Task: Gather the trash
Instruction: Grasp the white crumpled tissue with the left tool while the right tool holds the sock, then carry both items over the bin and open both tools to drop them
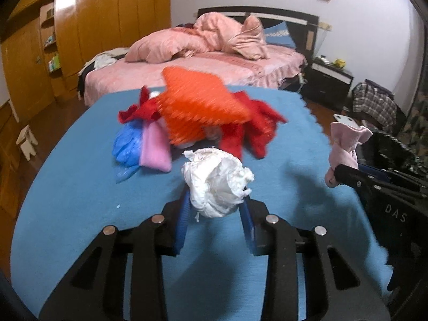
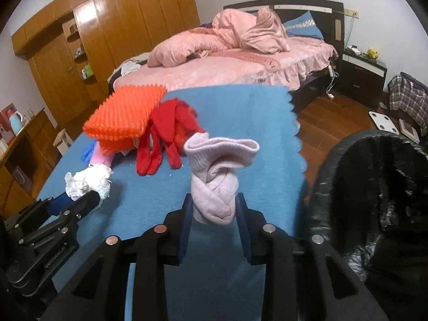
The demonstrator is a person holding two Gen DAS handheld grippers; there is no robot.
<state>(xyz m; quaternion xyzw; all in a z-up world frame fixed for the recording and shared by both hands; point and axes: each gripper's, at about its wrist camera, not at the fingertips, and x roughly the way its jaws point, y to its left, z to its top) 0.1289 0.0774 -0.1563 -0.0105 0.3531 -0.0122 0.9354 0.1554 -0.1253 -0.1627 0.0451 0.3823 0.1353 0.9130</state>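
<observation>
Two claws (both gripping), white wad (image 1: 218, 184); pink sock (image 2: 214, 187)

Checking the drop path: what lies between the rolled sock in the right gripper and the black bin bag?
Nothing. In the right wrist view only bare blue cloth and its zigzag edge separate the pink sock from the bin bag.

White tissue wad (image 1: 216, 184), pale pink sock (image 2: 214, 184), orange ribbed mesh (image 1: 198, 107), red gloves (image 2: 165, 139), blue cloth (image 1: 80, 200), black bag (image 2: 374, 187), pink bedding (image 1: 203, 61).

Crumpled white tissue wad (image 1: 216, 184), rolled pink sock (image 2: 214, 187): both held above blue cloth.
</observation>
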